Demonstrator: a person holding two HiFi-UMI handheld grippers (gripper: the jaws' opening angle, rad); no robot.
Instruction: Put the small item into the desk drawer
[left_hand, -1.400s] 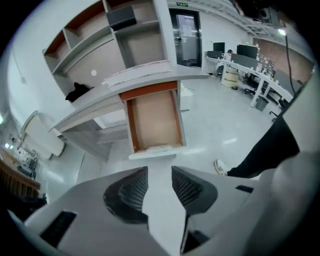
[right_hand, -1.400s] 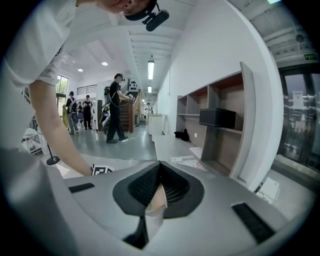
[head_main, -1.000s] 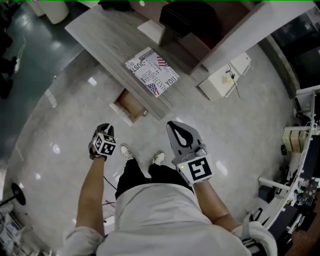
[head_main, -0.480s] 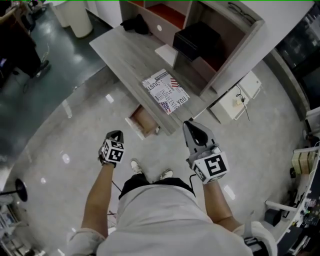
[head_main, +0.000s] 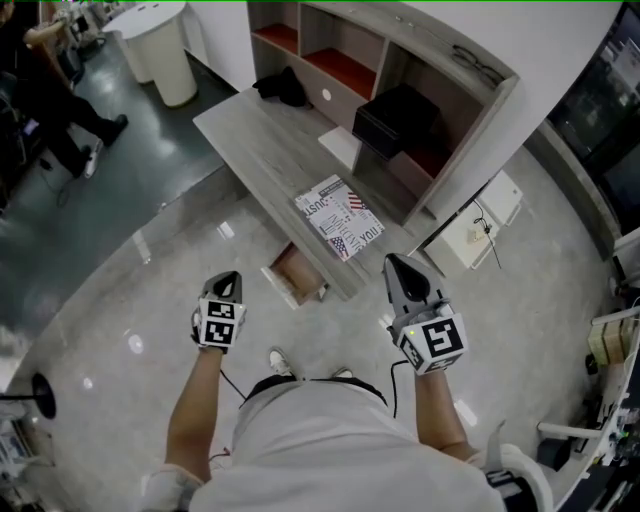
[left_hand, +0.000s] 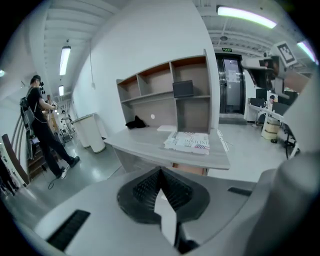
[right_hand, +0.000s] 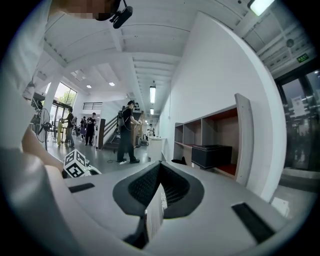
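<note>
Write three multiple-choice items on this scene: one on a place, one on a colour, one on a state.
1. Where does the printed paper lie?
A. on a chair
B. on the desk
C. on the floor

2. What colour is the box in the shelf unit?
A. black
B. white
C. red

3. The drawer under the desk is:
A. open
B. shut
C. lifted out onto the desk

Answers: 1 B, the paper lies flat on the desk top near its front edge. 2 A, the box shows black against the wooden compartment. 3 A, the drawer's wooden inside shows, pulled out past the desk edge.
</note>
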